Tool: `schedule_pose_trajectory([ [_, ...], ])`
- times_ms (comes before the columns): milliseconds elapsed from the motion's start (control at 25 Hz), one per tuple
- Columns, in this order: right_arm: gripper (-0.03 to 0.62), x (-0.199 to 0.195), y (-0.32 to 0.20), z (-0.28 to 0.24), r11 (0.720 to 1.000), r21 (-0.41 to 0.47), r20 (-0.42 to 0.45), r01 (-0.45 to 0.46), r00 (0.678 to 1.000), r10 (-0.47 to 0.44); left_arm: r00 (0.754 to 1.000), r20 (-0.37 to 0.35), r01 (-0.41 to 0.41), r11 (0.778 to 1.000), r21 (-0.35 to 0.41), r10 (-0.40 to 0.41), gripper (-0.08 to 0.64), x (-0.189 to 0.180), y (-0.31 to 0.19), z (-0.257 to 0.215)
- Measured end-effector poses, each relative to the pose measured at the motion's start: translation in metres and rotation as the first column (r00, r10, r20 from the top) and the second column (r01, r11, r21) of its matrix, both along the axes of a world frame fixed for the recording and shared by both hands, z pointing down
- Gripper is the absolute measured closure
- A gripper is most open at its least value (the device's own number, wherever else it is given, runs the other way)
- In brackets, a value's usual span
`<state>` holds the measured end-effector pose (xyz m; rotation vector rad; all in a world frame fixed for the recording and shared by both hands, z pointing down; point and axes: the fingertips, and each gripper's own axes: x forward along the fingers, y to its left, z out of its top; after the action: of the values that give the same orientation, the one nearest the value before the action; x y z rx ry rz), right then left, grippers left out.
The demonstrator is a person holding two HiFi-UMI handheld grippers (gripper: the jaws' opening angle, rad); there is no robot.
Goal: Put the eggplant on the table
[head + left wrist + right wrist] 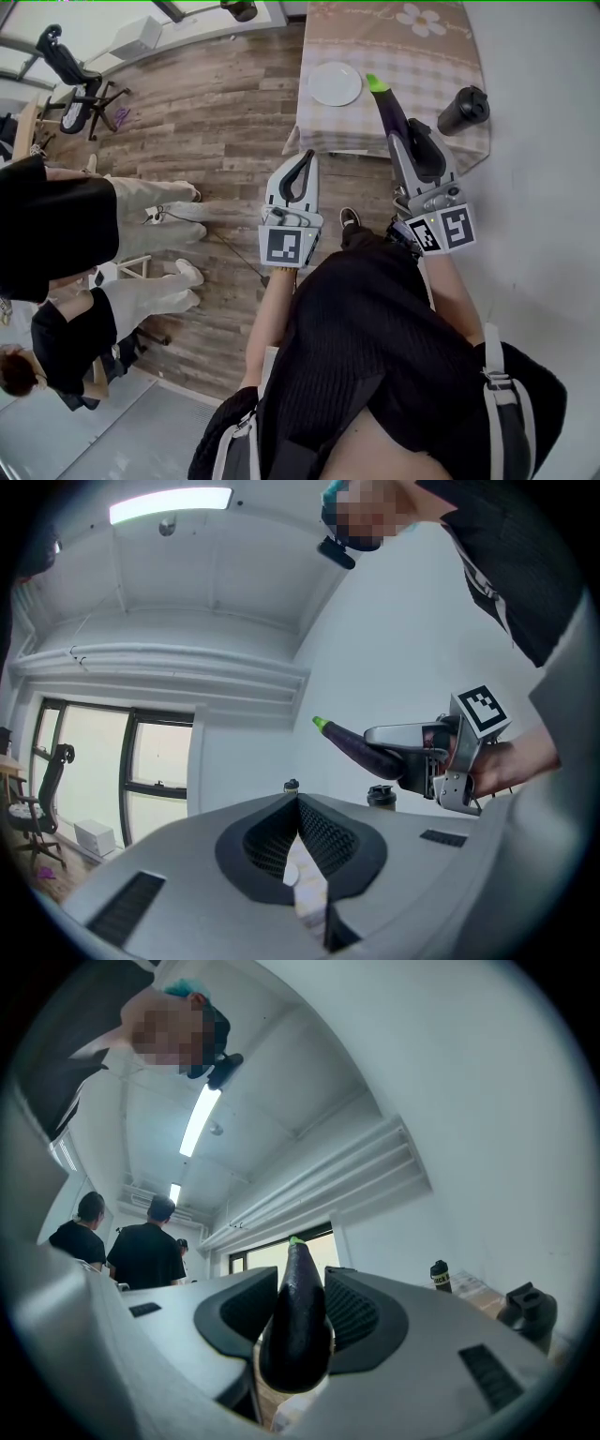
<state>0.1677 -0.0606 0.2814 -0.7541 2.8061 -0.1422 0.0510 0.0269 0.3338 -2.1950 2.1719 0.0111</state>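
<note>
right gripper (300,1275) clamps eggplant (295,1335) | bottle (439,1276) label (unreadable) | left gripper (298,804) closed, empty

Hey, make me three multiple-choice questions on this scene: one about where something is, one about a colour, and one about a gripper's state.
1. Where is the white plate?
A. on the floor
B. on the table
C. on a shelf

2. What colour is the stem end of the eggplant?
A. green
B. red
C. white

3. What state is the left gripper in?
A. open around the plate
B. shut on the eggplant
C. shut and empty

Answers:
1 B: the plate lies on the table's checkered cloth in the head view.
2 A: the bright green tip sticks out past the right gripper, which is shut on the purple body.
3 C: the left gripper view shows its jaws meeting with nothing between them.
</note>
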Motion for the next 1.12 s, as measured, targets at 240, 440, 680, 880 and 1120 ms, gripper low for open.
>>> schedule_pose_trajectory([
  [240,0.430,-0.016,-0.032,0.008,1.000,-0.001,-0.011,0.029,1.000,-0.029,1.000,-0.001,0.026,1.000,-0.007,-0.026,0.558,-0.011,-0.030,0.008],
  [440,0.430,-0.026,-0.048,0.010,0.998,-0.005,-0.038,0.063,0.997,-0.063,0.998,-0.020,0.060,0.998,-0.015,-0.060,0.558,-0.015,-0.039,0.006],
  [680,0.430,-0.039,-0.069,0.027,0.996,-0.030,-0.058,0.085,0.995,-0.087,0.993,-0.028,0.112,0.993,-0.037,-0.113,0.558,-0.024,-0.040,0.026],
  [880,0.430,-0.055,-0.080,0.037,0.996,-0.020,-0.090,0.090,0.992,-0.091,0.992,-0.040,0.118,0.992,-0.049,-0.120,0.558,-0.043,-0.049,0.043],
  [1120,0.430,-0.070,-0.097,0.044,0.999,-0.026,-0.119,0.044,0.992,-0.047,0.997,-0.053,0.057,0.997,-0.056,-0.060,0.558,-0.064,-0.070,0.048],
])
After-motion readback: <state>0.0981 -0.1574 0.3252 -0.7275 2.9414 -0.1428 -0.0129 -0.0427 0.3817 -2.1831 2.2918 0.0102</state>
